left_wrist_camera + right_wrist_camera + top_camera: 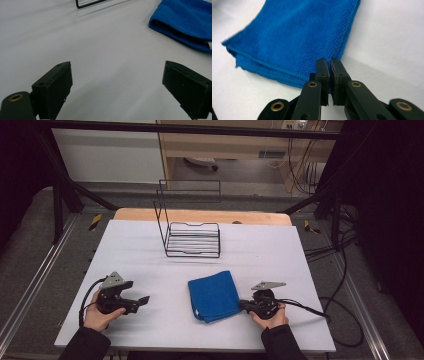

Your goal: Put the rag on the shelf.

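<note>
A folded blue towel [214, 295] lies flat on the white table [280, 255], near its front edge. My right gripper [241, 305] rests just right of it, shut, with its tips against the towel's near right corner. In the right gripper view the two jaws stand almost together [329, 60] at the towel's [294, 37] hem; no cloth shows between them. My left gripper [139, 292] sits open on the left side of the table, well apart from the towel. The left gripper view has its jaws wide apart [117, 63] over bare table, the towel [185, 22] ahead to the right.
A black wire rack [192, 240] with a tall back frame stands at the middle back of the table; its base edge [87, 3] shows far off in the left gripper view. Cables trail off the table's right side. Metal frame bars surround the table.
</note>
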